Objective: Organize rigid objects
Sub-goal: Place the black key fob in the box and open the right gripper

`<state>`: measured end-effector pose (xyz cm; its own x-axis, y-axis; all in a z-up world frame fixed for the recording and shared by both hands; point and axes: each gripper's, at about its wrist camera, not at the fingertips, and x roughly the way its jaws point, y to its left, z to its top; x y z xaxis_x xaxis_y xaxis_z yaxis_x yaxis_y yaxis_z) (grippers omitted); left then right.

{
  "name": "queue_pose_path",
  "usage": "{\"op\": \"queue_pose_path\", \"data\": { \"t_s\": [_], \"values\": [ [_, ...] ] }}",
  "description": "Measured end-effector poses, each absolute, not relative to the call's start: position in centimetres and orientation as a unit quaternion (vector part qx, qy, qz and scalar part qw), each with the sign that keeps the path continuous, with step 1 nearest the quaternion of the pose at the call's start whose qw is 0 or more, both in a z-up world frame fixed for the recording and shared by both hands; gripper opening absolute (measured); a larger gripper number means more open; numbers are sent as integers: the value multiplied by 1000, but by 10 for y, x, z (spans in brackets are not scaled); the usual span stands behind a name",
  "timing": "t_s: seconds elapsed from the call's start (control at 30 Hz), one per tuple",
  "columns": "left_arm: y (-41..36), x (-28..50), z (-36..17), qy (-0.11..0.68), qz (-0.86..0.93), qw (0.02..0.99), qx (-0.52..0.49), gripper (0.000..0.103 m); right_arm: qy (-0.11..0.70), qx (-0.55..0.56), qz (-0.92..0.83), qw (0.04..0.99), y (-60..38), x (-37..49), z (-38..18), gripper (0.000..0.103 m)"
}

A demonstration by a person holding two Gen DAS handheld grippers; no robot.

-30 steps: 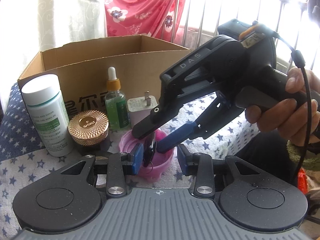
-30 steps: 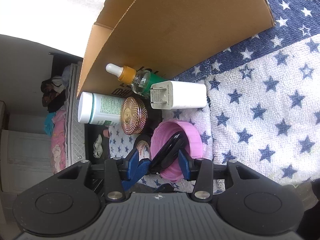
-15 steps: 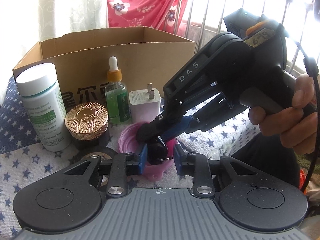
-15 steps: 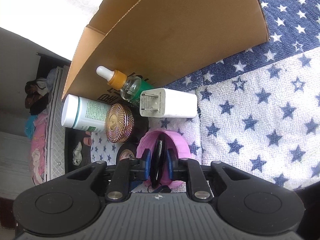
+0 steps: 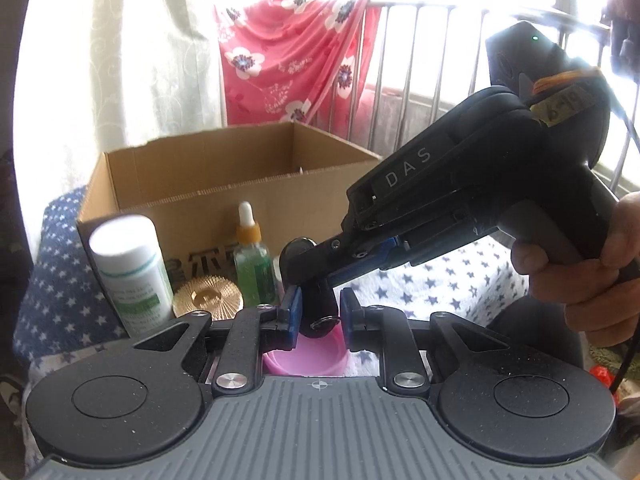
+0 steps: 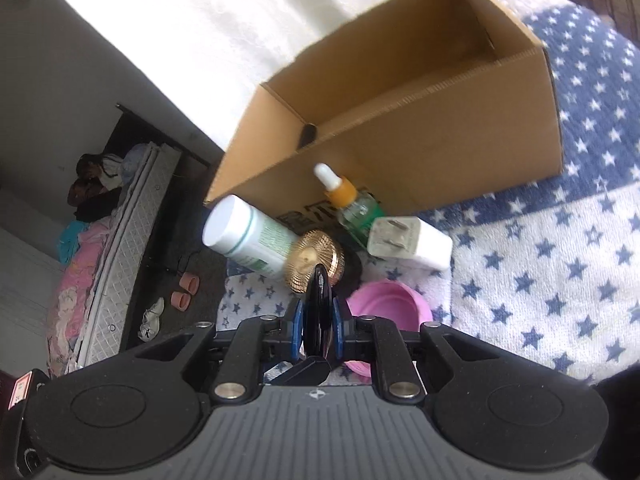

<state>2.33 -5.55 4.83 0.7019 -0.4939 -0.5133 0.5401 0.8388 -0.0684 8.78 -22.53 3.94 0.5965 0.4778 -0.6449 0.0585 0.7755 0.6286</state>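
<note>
Here, in the left wrist view, the left gripper [image 5: 319,316] sits low at centre with its blue pads spread apart, clamping nothing. Between them hangs a black key fob [image 5: 316,312], pinched higher up by the right gripper [image 5: 310,276], which slants in from the right of the frame. A pink bowl [image 5: 304,360] lies just below. At left stand a white bottle [image 5: 130,268], a gold lid [image 5: 208,300] and a green dropper bottle [image 5: 253,264], before the cardboard box [image 5: 224,184].

In the right wrist view, the right gripper [image 6: 316,330] is closed tight on the key fob [image 6: 318,312], edge-on at lower centre. The pink bowl [image 6: 390,306] lies to its right, a white charger [image 6: 408,242] above that, and the box [image 6: 420,136] at upper right.
</note>
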Motion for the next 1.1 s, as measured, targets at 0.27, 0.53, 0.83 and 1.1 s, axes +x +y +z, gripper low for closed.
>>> {"op": "queue_pose_path", "data": {
  "t_s": [0.27, 0.53, 0.83, 1.1],
  "values": [
    [-42, 64, 108, 216, -244, 945, 45, 20, 359, 232, 169, 888, -205, 143, 124, 17],
    [-30, 174, 105, 300, -201, 931, 43, 20, 432, 224, 171, 857, -195, 257, 115, 17],
    [0, 223, 82, 362, -149, 920, 30, 21, 530, 205, 139, 811, -177, 355, 55, 19],
    [4, 199, 97, 337, -146, 930, 28, 21, 518, 219, 147, 814, -194, 327, 66, 19]
  ]
}}
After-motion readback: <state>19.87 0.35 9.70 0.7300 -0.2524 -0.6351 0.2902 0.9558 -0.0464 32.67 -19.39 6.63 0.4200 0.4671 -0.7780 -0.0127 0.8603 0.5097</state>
